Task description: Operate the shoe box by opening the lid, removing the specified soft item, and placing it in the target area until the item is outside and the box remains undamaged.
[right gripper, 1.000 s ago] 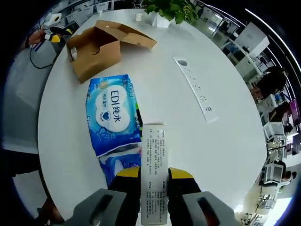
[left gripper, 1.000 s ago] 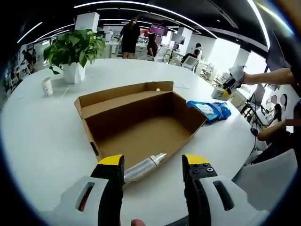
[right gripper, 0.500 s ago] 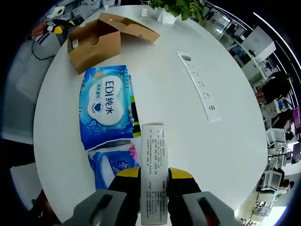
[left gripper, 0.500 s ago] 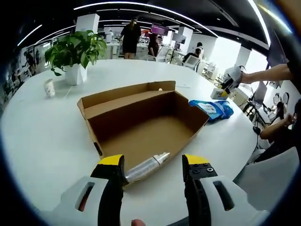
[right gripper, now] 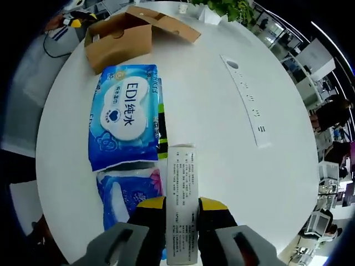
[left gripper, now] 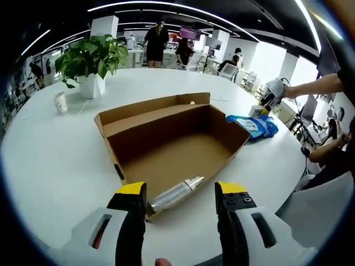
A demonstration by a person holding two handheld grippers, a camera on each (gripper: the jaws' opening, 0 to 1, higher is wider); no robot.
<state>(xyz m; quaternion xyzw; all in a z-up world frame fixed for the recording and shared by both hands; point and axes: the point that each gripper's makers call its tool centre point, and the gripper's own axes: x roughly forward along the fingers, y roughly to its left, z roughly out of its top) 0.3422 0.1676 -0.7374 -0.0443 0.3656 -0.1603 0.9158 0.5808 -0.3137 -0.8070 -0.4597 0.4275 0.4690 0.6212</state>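
Between the closed jaws of the right gripper a slim white printed carton is being gripped, pointing forward above the white table. Just left of it, blue soft packs printed "EDI" are being seen lying flat on the table, outside the shoe box farther off. Ahead of the left gripper, whose jaws are being held apart around nothing, a silver tube is lying in the open cardboard box.
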